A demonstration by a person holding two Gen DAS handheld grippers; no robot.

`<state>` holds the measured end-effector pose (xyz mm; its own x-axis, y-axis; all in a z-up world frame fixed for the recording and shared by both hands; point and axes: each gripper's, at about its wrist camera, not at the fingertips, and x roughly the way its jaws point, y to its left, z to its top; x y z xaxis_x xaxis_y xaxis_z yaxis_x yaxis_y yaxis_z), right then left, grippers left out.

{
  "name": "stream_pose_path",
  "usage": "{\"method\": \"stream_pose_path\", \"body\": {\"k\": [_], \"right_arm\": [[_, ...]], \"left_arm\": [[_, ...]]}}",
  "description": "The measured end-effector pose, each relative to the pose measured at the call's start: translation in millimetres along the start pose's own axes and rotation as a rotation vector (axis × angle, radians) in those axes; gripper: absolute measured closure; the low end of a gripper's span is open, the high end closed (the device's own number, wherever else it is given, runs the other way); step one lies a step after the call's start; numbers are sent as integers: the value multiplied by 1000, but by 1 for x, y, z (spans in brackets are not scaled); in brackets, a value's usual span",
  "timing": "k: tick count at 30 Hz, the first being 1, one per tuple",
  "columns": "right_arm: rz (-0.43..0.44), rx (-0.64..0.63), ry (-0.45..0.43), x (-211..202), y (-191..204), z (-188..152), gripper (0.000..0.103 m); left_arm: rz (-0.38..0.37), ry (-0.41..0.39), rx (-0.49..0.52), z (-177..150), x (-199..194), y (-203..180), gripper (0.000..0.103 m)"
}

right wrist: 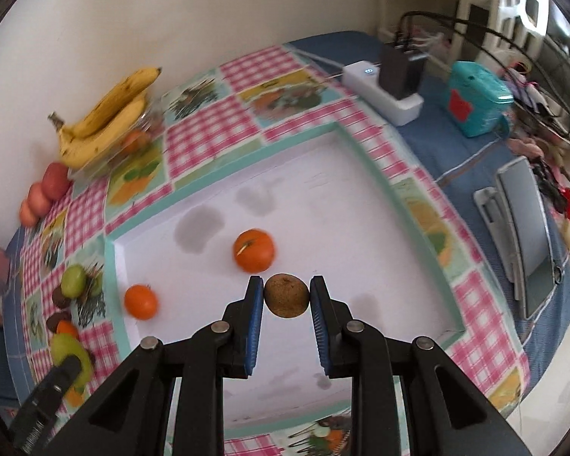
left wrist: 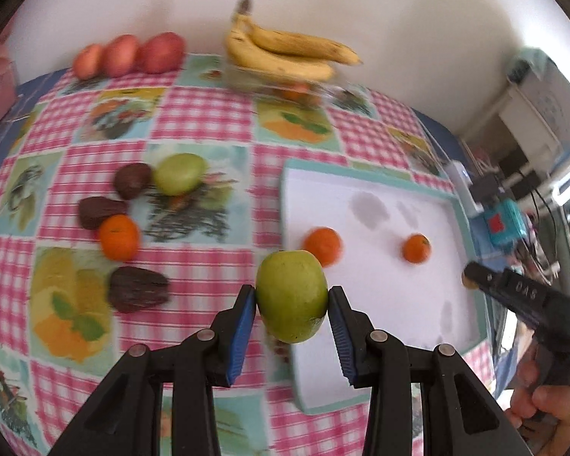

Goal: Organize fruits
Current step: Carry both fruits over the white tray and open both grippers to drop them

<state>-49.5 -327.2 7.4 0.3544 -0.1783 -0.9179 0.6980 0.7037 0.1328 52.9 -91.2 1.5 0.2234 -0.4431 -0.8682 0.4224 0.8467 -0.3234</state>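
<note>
Three oranges [left wrist: 118, 237], two green apples [left wrist: 291, 295], three red apples [left wrist: 121, 55], three avocados [left wrist: 137, 289], two bananas [left wrist: 281, 51], one kiwi [right wrist: 286, 295].

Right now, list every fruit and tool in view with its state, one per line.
Left tool: shut on green apple, held above the tray's edge.
Right tool: shut on brown kiwi, held over tray.
Two oranges: lying in tray.
Second green apple: loose on tablecloth.
Banana bunch: resting on clear container.
Three red fruits: lined along the wall.

Plain cream wall [right wrist: 216, 19] behind table [left wrist: 209, 114]
</note>
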Motion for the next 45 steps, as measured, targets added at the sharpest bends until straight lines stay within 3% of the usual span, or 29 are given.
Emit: {"method": "stream_pose_path", "body": {"k": [6,13,23,38,45], "right_arm": [[-10,12,-11,-3,-6,2,77],[-19,15,46,16,-8,-1,77],[-33,18,144,51,-11,-10,77],[-36,22,159,54,-12,-12,77],[-31,31,165,56,-14,-13,66]], "left_arm": [[-9,47,91,-8,20,-33,61],[-34,108,134,-19,44,-49,61],[20,151,178,-27,68,-55,61],[16,147,182,-24,69,-56,61],[10,148,186,-24,68,-57,60]]}}
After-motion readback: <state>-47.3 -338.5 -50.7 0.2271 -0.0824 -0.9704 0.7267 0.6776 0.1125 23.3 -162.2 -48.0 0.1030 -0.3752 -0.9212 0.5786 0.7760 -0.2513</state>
